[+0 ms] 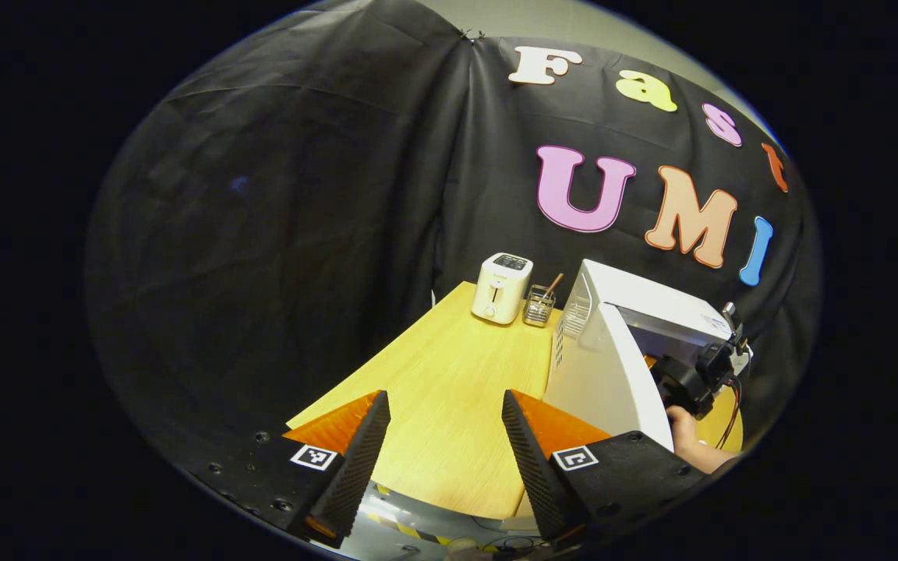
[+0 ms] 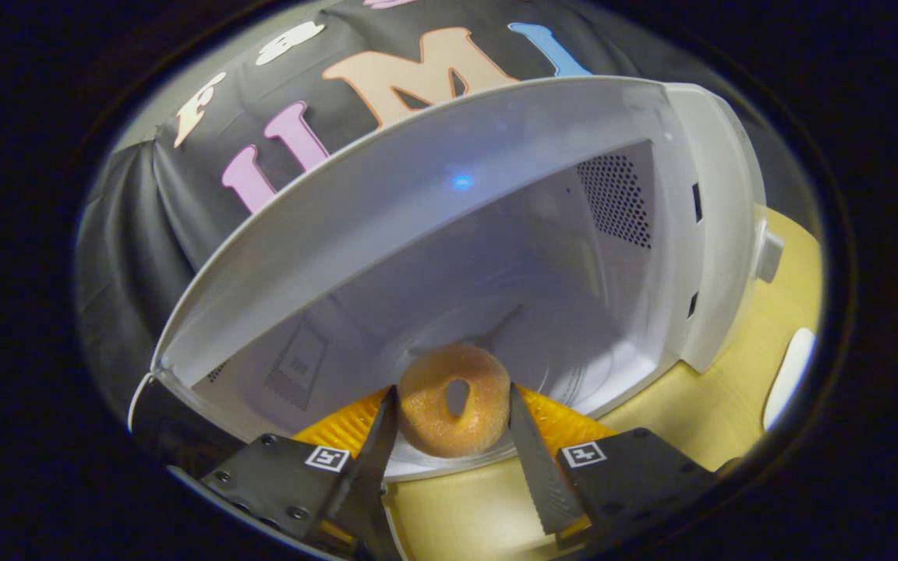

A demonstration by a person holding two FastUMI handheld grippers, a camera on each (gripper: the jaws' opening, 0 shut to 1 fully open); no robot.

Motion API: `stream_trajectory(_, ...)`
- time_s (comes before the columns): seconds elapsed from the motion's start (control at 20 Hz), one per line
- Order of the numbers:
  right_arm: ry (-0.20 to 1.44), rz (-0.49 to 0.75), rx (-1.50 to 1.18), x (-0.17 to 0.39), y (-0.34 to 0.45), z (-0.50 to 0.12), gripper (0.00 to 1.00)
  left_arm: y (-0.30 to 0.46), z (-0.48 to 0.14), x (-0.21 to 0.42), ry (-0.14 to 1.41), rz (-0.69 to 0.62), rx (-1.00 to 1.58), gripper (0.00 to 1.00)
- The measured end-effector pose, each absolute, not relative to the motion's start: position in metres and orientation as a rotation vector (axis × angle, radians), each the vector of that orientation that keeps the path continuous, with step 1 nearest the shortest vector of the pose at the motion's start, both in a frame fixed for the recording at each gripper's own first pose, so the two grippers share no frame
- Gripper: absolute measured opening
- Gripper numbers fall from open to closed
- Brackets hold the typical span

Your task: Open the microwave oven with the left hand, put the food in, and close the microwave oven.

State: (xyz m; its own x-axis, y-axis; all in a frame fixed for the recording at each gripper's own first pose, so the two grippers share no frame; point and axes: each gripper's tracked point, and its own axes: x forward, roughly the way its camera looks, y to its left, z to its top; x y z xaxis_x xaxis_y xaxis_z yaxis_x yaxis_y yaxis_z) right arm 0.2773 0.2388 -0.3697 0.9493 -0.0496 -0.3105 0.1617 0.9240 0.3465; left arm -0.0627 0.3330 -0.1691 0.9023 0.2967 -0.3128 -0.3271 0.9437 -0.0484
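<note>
Ribbed black fingers (image 1: 363,452) of the left gripper (image 1: 446,440) are seen spread wide over bare wooden desk (image 1: 449,389), nothing between them. Farther off, the white microwave oven (image 1: 620,343) is seen with its door swung open, hiding the cavity; the right gripper (image 1: 691,382) and a hand (image 1: 687,436) are partly cut off behind it.

From the right gripper view, a sugared ring doughnut (image 2: 455,411) is held between the right gripper's (image 2: 453,436) fingers at the cavity mouth, above the glass turntable (image 2: 449,463).

Microwave (image 1: 613,351) open door hides its cavity; contents of wire holder (image 1: 539,304) too small to tell.
</note>
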Motion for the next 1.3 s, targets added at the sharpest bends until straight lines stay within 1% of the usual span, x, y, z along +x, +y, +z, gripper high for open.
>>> stream_trajectory(0.05, 0.294, -0.119, 0.384, 0.282, 0.238, -0.369, 0.77, 0.333, -0.171, -0.062, 0.315, 0.32, -0.107, 0.85)
stream_trajectory(0.1, 0.29, -0.127, 0.39, 0.285, 0.237, -0.369, 0.83, 0.334, -0.174, -0.061, 0.321, 0.319, -0.109, 0.85)
stream_trajectory(0.15, 0.29, -0.143, 0.388, 0.288, 0.233, -0.37, 0.77, 0.334, -0.175, -0.061, 0.324, 0.322, -0.105, 0.85)
stream_trajectory(0.2, 0.287, -0.16, 0.384, 0.29, 0.23, -0.374, 0.76, 0.333, -0.174, -0.059, 0.325, 0.321, -0.099, 0.85)
stream_trajectory(0.25, 0.288, -0.169, 0.382, 0.293, 0.226, -0.376, 0.87, 0.332, -0.175, -0.058, 0.329, 0.317, -0.093, 0.85)
stream_trajectory(0.3, 0.29, -0.168, 0.384, 0.294, 0.225, -0.376, 0.77, 0.331, -0.176, -0.058, 0.334, 0.315, -0.087, 0.85)
stream_trajectory(0.35, 0.285, -0.157, 0.386, 0.296, 0.227, -0.373, 0.84, 0.329, -0.176, -0.058, 0.338, 0.312, -0.084, 0.85)
stream_trajectory(0.45, 0.286, -0.163, 0.374, 0.295, 0.221, -0.373, 0.91, 0.329, -0.179, -0.057, 0.342, 0.31, -0.082, 0.85)
stream_trajectory(0.5, 0.288, -0.164, 0.367, 0.292, 0.219, -0.373, 0.99, 0.329, -0.179, -0.058, 0.345, 0.312, -0.087, 0.85)
stream_trajectory(0.7, 0.276, -0.135, 0.308, 0.275, 0.215, -0.361, 0.99, 0.328, -0.183, -0.059, 0.344, 0.315, -0.114, 0.85)
stream_trajectory(0.75, 0.275, -0.128, 0.292, 0.271, 0.215, -0.357, 0.99, 0.329, -0.185, -0.061, 0.349, 0.319, -0.116, 0.78)
stream_trajectory(0.8, 0.278, -0.123, 0.276, 0.264, 0.213, -0.354, 0.99, 0.329, -0.187, -0.061, 0.356, 0.322, -0.114, 0.76)
stream_trajectory(0.85, 0.275, -0.113, 0.267, 0.258, 0.212, -0.35, 0.91, 0.329, -0.187, -0.061, 0.36, 0.326, -0.106, 0.72)
stream_trajectory(0.9, 0.275, -0.103, 0.257, 0.253, 0.212, -0.345, 0.99, 0.329, -0.188, -0.062, 0.362, 0.324, -0.096, 0.69)
stream_trajectory(0.95, 0.274, -0.094, 0.245, 0.246, 0.21, -0.341, 0.99, 0.328, -0.189, -0.061, 0.365, 0.32, -0.085, 0.67)
stream_trajectory(1.05, 0.272, -0.073, 0.226, 0.235, 0.207, -0.331, 0.99, 0.323, -0.191, -0.061, 0.373, 0.302, -0.07, 0.49)
stream_trajectory(1.1, 0.268, -0.063, 0.211, 0.229, 0.205, -0.325, 0.91, 0.319, -0.193, -0.06, 0.377, 0.289, -0.071, 0.39)
stream_trajectory(1.15, 0.264, -0.054, 0.196, 0.223, 0.203, -0.32, 0.99, 0.316, -0.194, -0.059, 0.381, 0.278, -0.073, 0.35)
stream_trajectory(1.2, 0.261, -0.041, 0.181, 0.216, 0.203, -0.315, 0.99, 0.315, -0.195, -0.059, 0.383, 0.277, -0.075, 0.31)
stream_trajectory(1.3, 0.263, -0.006, 0.148, 0.202, 0.203, -0.307, 0.99, 0.31, -0.201, -0.058, 0.402, 0.267, -0.077, 0.05)
